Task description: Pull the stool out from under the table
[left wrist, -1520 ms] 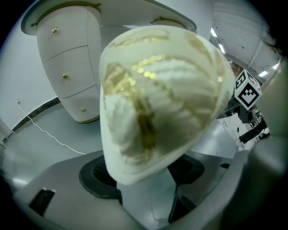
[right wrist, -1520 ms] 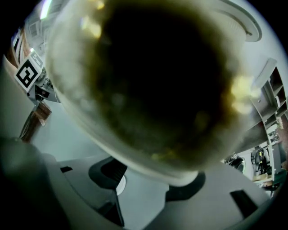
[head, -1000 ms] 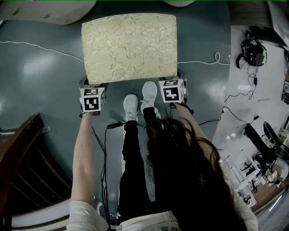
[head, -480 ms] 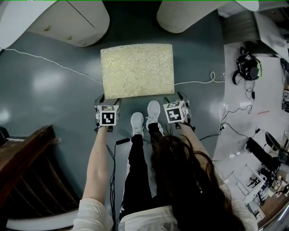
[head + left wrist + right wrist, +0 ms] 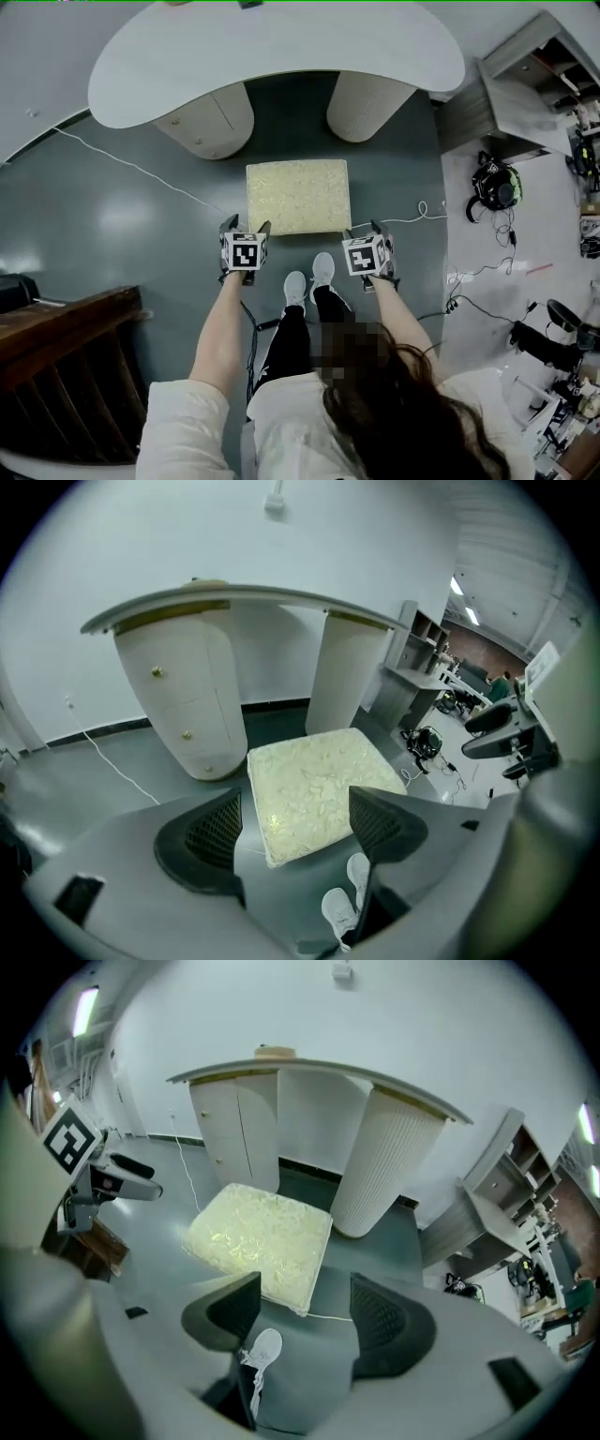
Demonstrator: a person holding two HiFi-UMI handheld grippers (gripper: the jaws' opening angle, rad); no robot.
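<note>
- Left gripper (image 5: 246,226) and right gripper (image 5: 364,229): jaws apart, gripping nothing.
- Stool (image 5: 298,196) stands just ahead of the 2 tools and below them, touching neither, out from under the table (image 5: 281,56).

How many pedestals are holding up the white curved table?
2: a smooth cream pedestal with drawer knobs under the white tabletop at left in the head view, a ribbed white pedestal at right. The tabletop may hide more.

Square stool cushion (image 5: 298,195) pale cream-gold, leafy floral brocade pattern; curved-top table (image 5: 281,52) plain white, its round pedestal (image 5: 367,105) off-white, ribbed; glossy floor (image 5: 112,225) dark teal-grey; sneakers (image 5: 309,279) white; trousers (image 5: 286,342) black; left gripper (image 5: 247,225) and right gripper (image 5: 364,228) cubes carry black-and-white square markers; wooden rail (image 5: 66,328) dark brown.
</note>
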